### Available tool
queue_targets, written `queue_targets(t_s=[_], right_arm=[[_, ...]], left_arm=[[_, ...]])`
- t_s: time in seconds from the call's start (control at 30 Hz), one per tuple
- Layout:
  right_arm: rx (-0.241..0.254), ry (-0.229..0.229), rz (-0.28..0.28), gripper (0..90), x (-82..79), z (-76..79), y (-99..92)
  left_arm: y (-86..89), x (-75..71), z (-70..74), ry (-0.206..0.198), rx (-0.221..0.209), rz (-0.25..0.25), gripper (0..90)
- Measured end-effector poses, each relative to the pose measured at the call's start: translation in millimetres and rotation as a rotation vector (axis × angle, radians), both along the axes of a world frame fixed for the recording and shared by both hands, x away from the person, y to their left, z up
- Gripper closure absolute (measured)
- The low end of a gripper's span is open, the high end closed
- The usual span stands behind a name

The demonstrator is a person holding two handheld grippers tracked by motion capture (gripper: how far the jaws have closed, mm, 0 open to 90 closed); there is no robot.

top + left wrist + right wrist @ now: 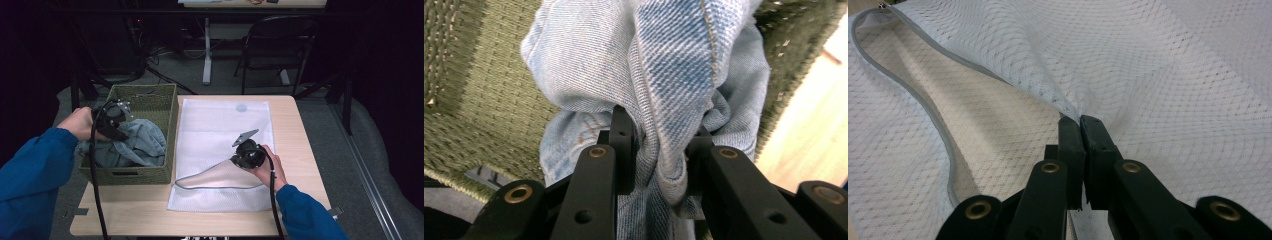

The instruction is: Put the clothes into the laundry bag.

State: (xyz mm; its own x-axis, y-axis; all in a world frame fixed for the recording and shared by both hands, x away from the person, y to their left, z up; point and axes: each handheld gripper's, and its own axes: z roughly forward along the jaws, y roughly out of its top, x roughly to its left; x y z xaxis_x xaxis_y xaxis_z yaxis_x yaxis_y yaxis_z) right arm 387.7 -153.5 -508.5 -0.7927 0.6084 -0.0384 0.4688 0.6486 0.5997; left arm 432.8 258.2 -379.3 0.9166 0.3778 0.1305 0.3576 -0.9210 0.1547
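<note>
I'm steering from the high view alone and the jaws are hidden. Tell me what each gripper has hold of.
Observer: The left gripper is clamped on a bunched fold of the jeans.
Operator: Confirm the right one.
Observer: The right gripper is shut, pinching the top layer of the mesh bag.
Operator: Report the bag's mouth.
Observer: Its zipper edge gapes open, the lifted layer tented above the lower one.

Faded denim jeans (674, 60), woven wicker basket (150, 175), sheer mesh bag (1173, 75).
</note>
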Motion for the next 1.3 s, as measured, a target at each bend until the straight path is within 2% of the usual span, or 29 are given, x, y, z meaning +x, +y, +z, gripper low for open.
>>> queue_targets(t_s=[0.03, 0.17, 0.23, 0.27, 0.3, 0.7, 0.8, 1.1, 1.27, 1.3], right_arm=[[0.0, -0.001, 0.001, 88.2, -0.2, 0.1, 0.1], [0.0, -0.003, 0.003, 88.1, -0.1, 0.2, 0.4], [-0.001, 0.0, 0.002, 88.1, -0.9, 0.2, 1.1], [-0.001, -0.003, 0.003, 88.1, -0.9, 0.4, 0.9], [0.001, -0.005, 0.002, 88.1, -1.0, 0.6, 0.6], [0.006, -0.001, 0.0, 88.1, -0.4, 0.0, -0.4], [0.004, 0.001, -0.004, 88.0, -0.7, -0.1, -0.5], [0.006, -0.003, -0.004, 88.0, -1.0, 0.0, -0.8], [0.005, -0.005, -0.001, 88.1, -0.7, 0.0, -0.7], [0.004, -0.004, -0.002, 88.1, -0.9, 0.0, -0.5]], left_arm=[[-0.6, -0.3, 1.7, -0.002, 0.017, -0.008, 74.8], [-0.6, -0.3, 8.3, -0.008, 0.009, -0.001, 74.8], [-1.2, -0.8, 17.9, -0.017, 0.019, 0.001, 74.8], [-0.7, -0.9, 20.3, -0.029, 0.011, 0.002, 74.9], [-0.7, -0.9, 20.3, -0.029, 0.011, 0.002, 74.9], [-4.7, -2.7, 59.0, -0.058, 0.036, -0.011, 74.9], [-6.0, -4.2, 69.9, -0.076, 0.023, -0.01, 74.9], [-14.6, -12.3, 91.5, -0.088, 0.051, -0.018, 74.9], [-18.1, -19.8, 99.2, -0.082, 0.029, -0.016, 74.9], [-19.6, -21.6, 100.8, -0.082, 0.037, -0.023, 74.9]])
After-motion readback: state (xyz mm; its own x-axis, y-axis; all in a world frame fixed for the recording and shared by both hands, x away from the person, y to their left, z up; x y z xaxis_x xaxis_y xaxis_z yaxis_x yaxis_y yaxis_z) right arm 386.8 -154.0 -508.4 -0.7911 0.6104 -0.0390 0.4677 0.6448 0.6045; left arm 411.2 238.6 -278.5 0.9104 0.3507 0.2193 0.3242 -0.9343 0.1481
